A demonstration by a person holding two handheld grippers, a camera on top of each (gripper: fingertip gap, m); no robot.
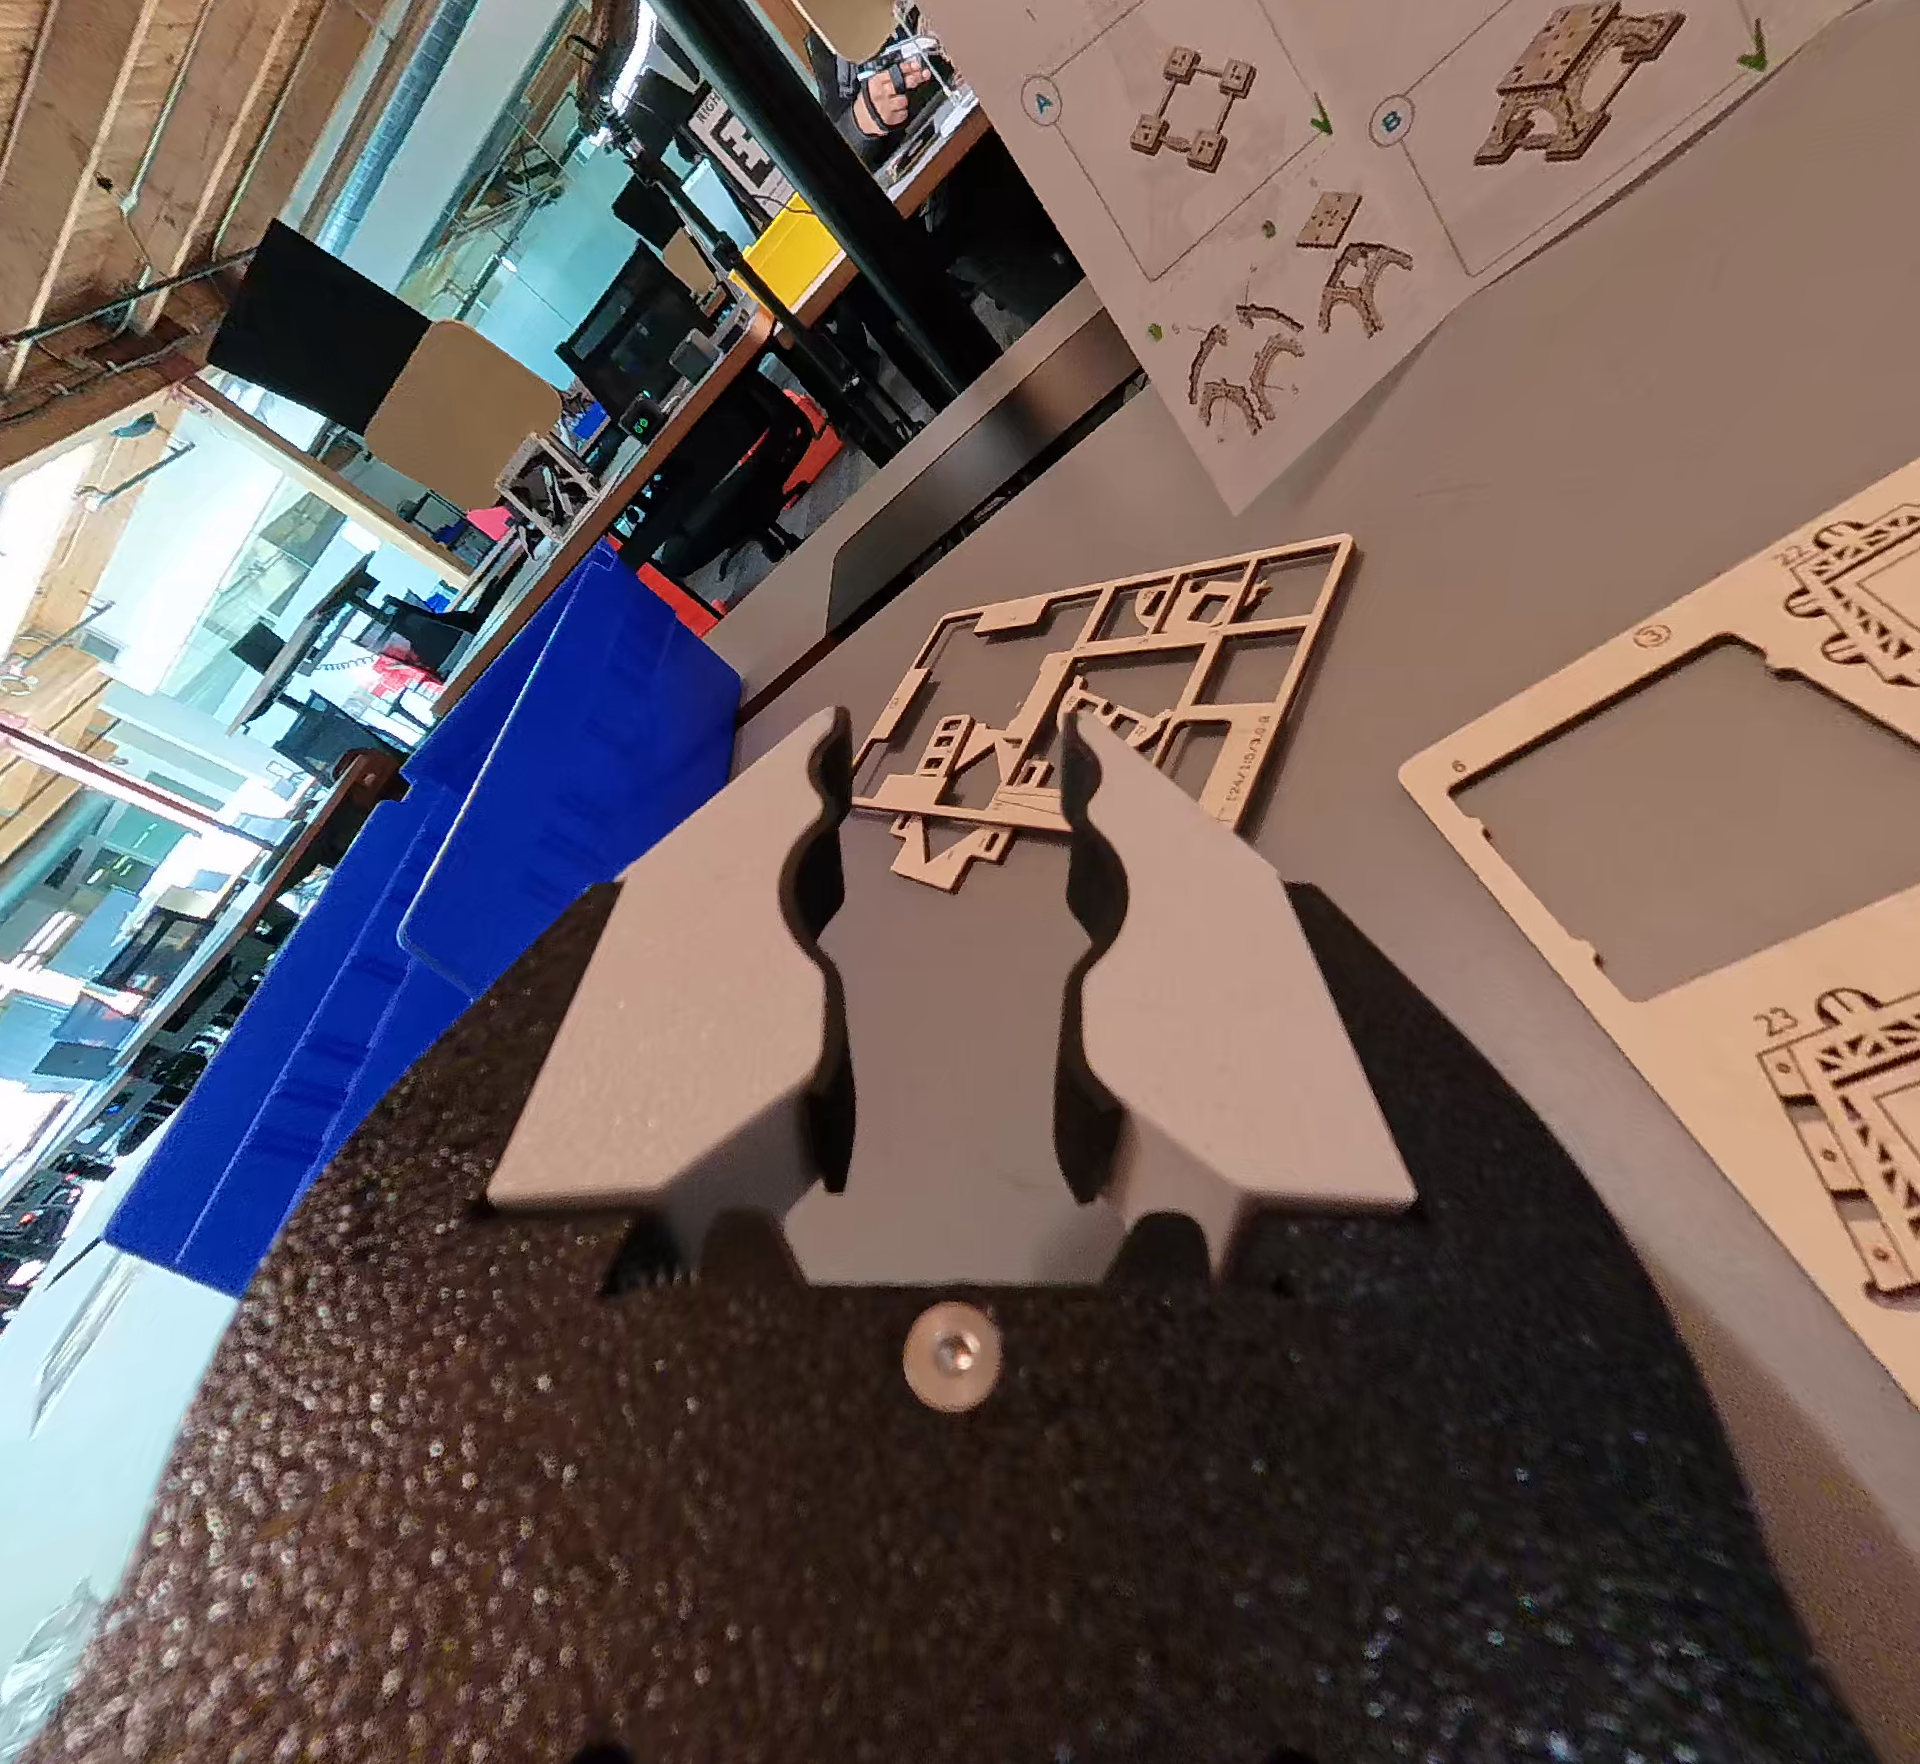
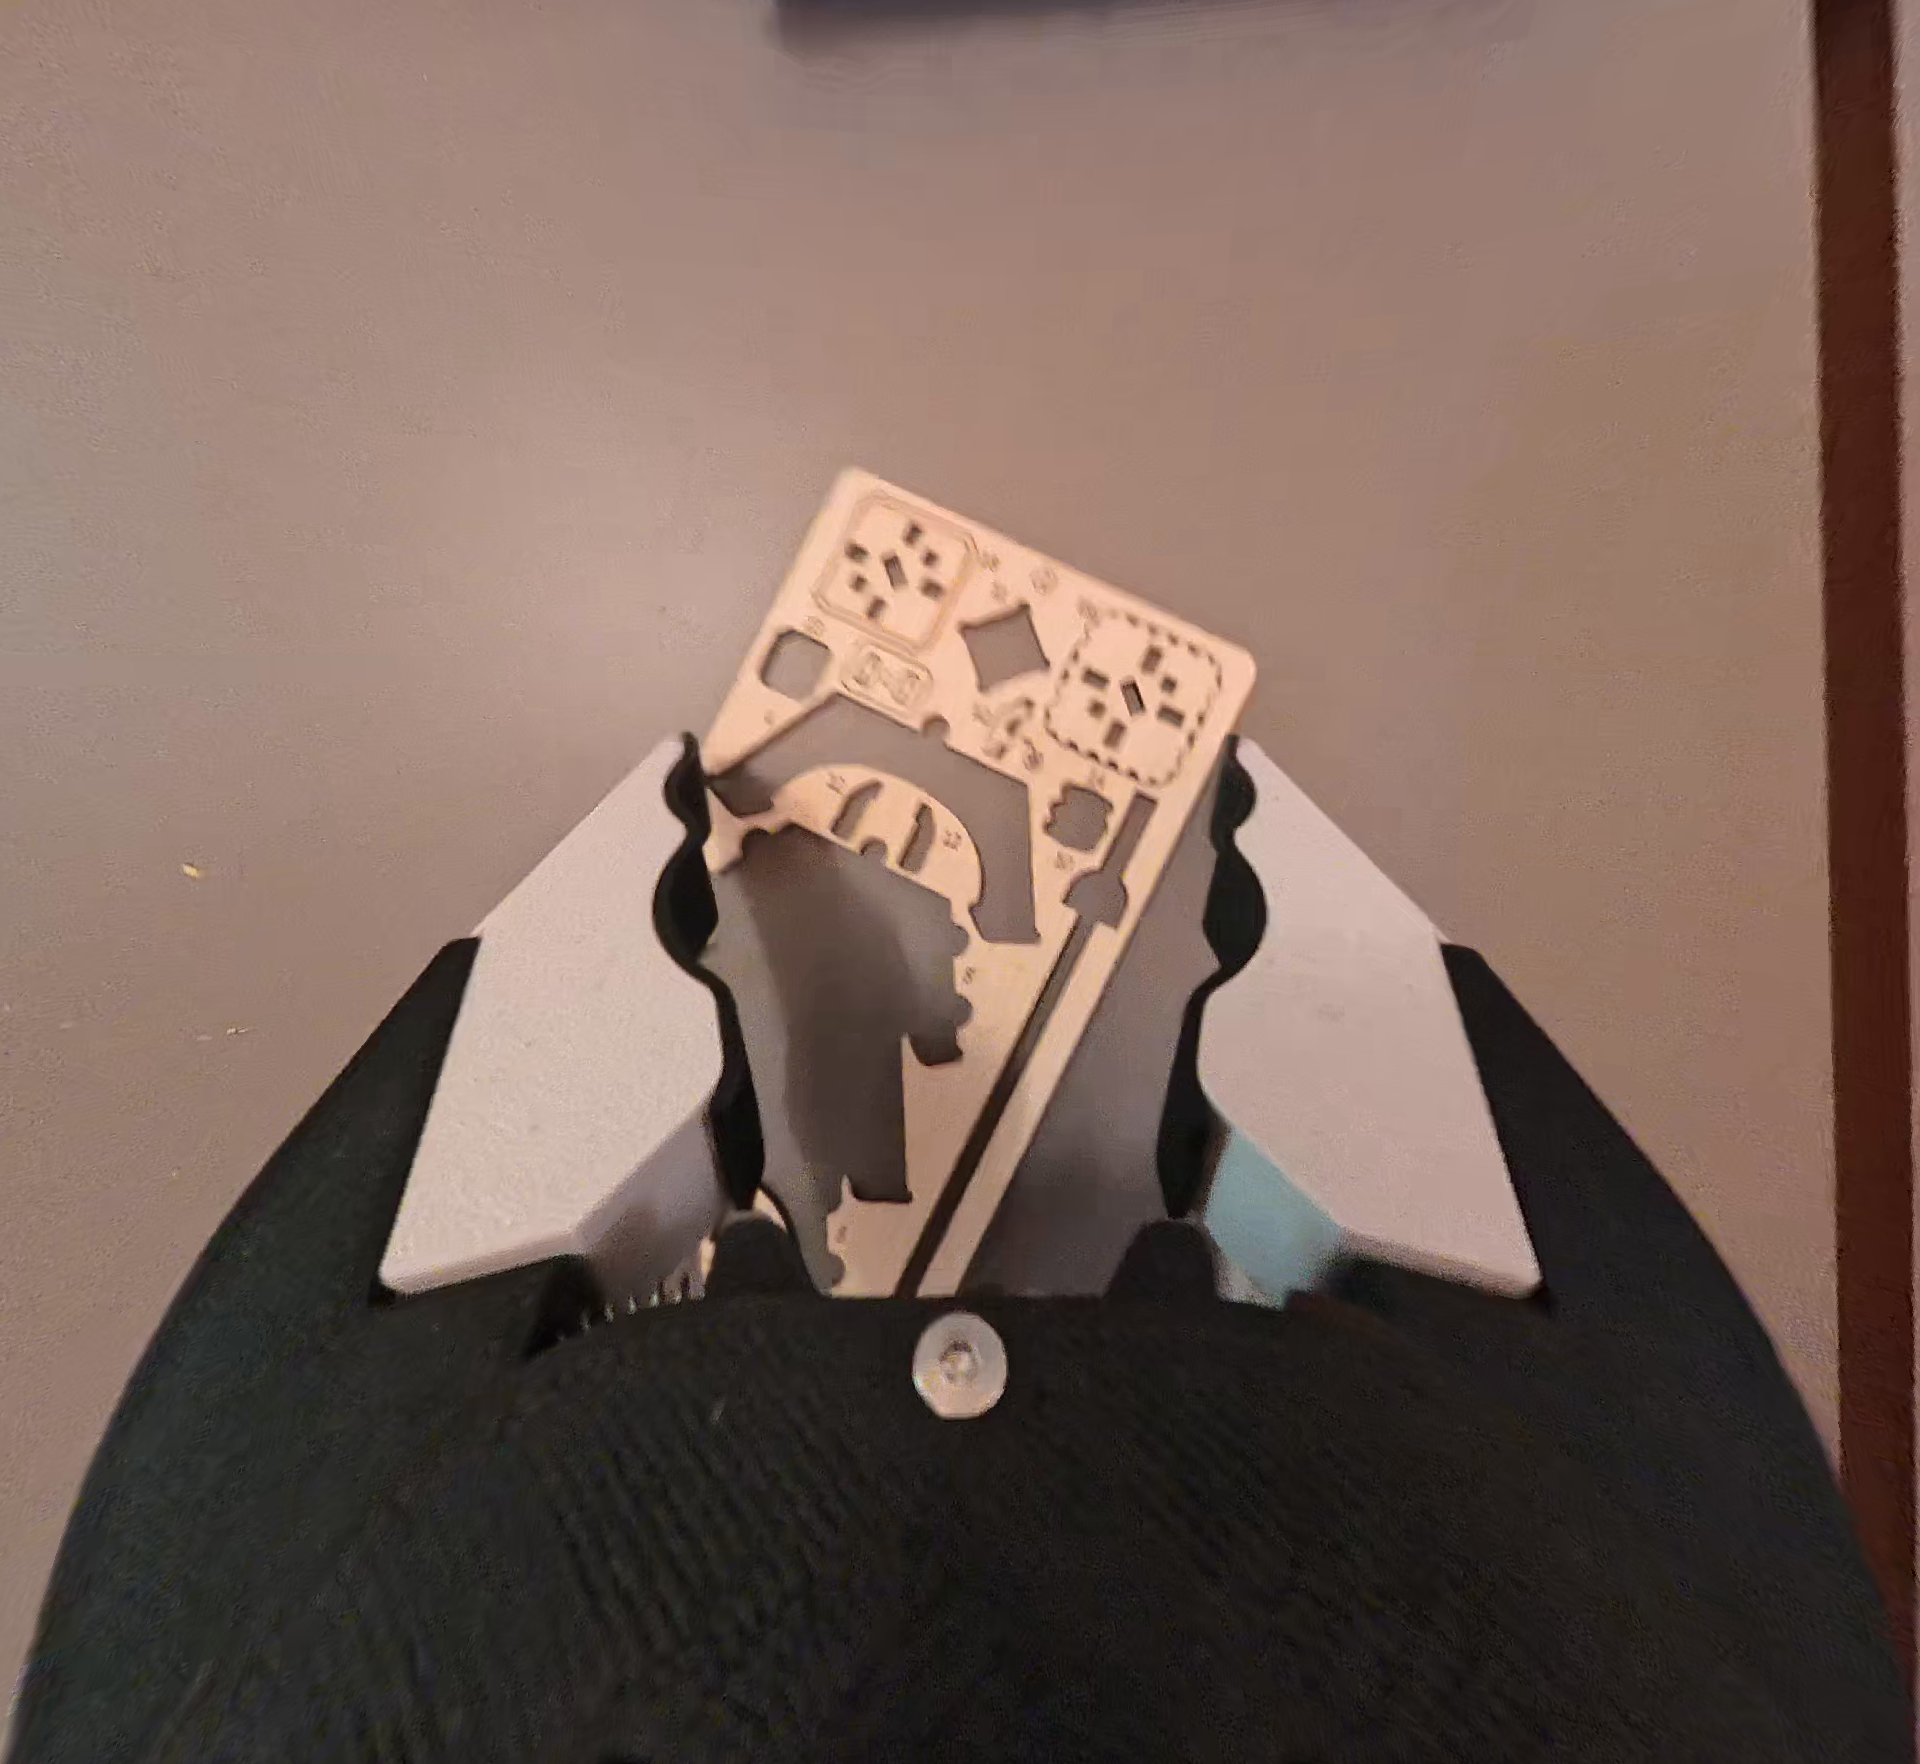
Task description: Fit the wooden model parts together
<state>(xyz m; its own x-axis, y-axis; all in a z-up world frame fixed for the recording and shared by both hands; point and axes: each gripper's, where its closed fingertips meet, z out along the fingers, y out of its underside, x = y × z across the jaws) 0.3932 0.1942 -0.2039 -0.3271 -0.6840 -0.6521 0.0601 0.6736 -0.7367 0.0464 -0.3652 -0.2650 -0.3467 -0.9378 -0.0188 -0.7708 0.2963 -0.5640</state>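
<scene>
Right gripper spread wide, wooden parts sheet between its fingers, tilted, long axis running away up-left. Left gripper parted, empty, over grey table near punched-out frame. Blue bins' contents hidden.

The right gripper, jaws spread wide, frames a tilted wooden parts sheet over the grey bench.

pale, thin laser-cut wood in the part sheet. matt grey table. glossy blue plastic bin.
</scene>
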